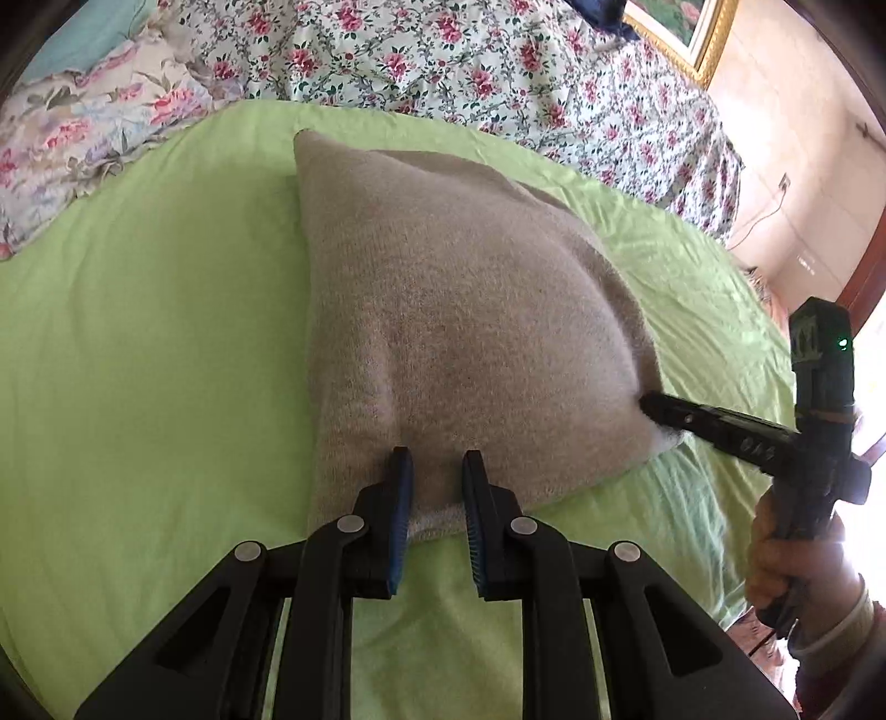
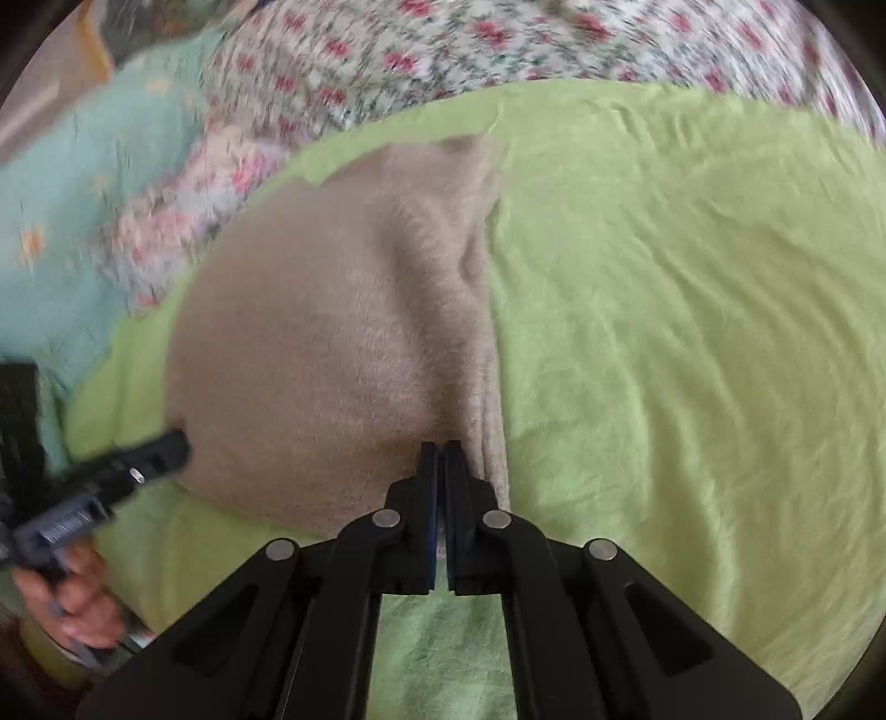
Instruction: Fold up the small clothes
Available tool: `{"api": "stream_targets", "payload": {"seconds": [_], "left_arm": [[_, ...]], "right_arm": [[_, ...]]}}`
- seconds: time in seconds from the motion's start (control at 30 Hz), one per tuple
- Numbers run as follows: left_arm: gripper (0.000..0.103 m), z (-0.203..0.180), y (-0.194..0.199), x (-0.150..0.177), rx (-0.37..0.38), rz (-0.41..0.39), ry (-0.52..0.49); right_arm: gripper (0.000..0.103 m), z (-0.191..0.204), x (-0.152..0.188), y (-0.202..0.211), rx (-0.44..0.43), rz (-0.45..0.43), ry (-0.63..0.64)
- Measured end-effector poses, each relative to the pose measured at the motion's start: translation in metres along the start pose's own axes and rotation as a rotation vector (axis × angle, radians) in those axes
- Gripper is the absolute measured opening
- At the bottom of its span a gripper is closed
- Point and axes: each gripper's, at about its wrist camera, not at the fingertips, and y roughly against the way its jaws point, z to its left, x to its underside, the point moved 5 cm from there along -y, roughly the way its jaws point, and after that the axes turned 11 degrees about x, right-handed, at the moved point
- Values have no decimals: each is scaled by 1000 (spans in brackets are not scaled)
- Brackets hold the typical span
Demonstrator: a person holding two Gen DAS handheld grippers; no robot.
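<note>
LEFT WRIST VIEW
Left claw: bottom centre, pts down at near edge of cloth. Jaws a small way apart; blue pads either side of a raised bit of knit, no firm pinch seen.
Beige knit garment: task item, straight ahead of left claw, lying on the green sheet; near hem under/between the fingertips, far corner well beyond.
Green sheet: spread on bed, under garment, runs L and R of claw.
Right claw: ahead-right of left claw, comes in from R side, tip at garment's R corner; jaws together on that corner.
Right hand: far R of claw, grips handle.
Floral bedding: beyond sheet, far ahead of claw.
Framed picture: far ahead-right, leaning by wall.

RIGHT WRIST VIEW (blurred)
Right claw: bottom centre, jaws closed tight, pads meeting over garment's near edge; knit folds bunched just R of fingertips.
Beige knit garment: ahead and to L of right claw, on sheet.
Left claw: to L of right claw, tip at garment's L edge; gap can't be told here.
Left hand: low L of claw, on handle.
Green sheet: ahead and R of claw, wrinkled.
Floral bedding: far ahead.
Teal cover: far ahead-left.
</note>
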Motion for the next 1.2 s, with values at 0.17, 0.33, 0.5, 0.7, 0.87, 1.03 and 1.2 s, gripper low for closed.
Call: {"api": "stream_targets", "payload": {"seconds": [0.17,0.33,0.5,0.7,0.87,1.03,1.2], "left_arm": [[18,1,1,2,-22,9,6],[18,2,4,6,-37,13,7],[18,3,8,8,-58,15,13],[29,-6,25,20,-118,31,-15],[54,-10,54,30,-165,2,-11],[70,-9,72,41,-200,0,-14],[85,-9,88,57,-240,14,-22]], "right_arm": [[1,6,-2,0,37,-9,24],[1,1,2,3,17,-14,-1],[1,0,7,8,19,-1,-8],[4,2,20,22,50,41,-11],[13,4,40,42,46,50,-2],[40,7,62,62,43,46,3],[55,12,75,80,47,36,35]]}}
